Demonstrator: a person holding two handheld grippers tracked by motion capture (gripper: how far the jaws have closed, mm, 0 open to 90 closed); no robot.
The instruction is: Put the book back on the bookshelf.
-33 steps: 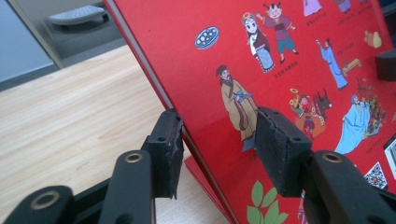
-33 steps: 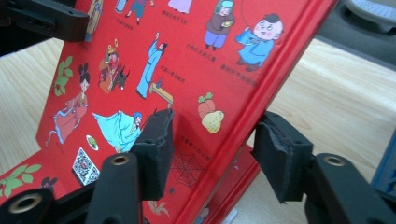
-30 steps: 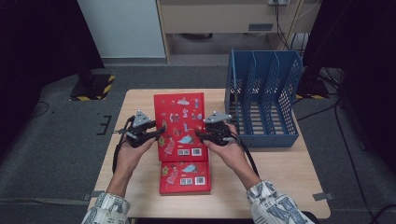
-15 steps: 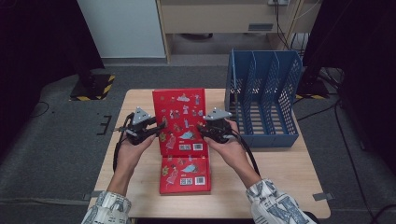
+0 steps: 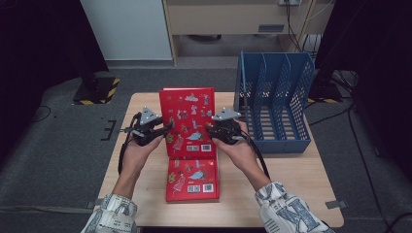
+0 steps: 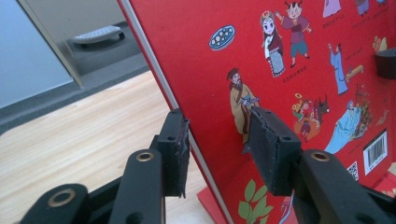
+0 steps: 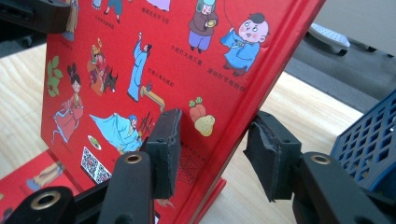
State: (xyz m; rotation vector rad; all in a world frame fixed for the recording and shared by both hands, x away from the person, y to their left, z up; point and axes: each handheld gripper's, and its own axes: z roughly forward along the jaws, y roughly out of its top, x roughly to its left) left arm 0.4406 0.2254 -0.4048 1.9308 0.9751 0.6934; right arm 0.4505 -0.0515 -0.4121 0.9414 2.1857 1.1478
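Note:
A red picture book (image 5: 187, 116) stands tilted up on its lower edge in the middle of the wooden table (image 5: 291, 170), cartoon figures and a barcode facing me. My left gripper (image 5: 167, 127) is shut on its left edge, and in the left gripper view one pad (image 6: 268, 149) presses the cover (image 6: 303, 56) with the other pad behind it. My right gripper (image 5: 210, 130) is shut on the right edge, its jaws straddling the thick edge of the book (image 7: 140, 46). A second, matching red book (image 5: 192, 179) lies flat just in front of the raised one.
A blue mesh file rack (image 5: 274, 97) with several upright slots stands at the table's right, close to my right gripper; its corner (image 7: 369, 135) shows in the right gripper view. Grey floor and a cabinet lie beyond the far edge.
The held book has tipped up a little steeper, its top edge now higher in the high view. Both hands have stayed nearly where they were.

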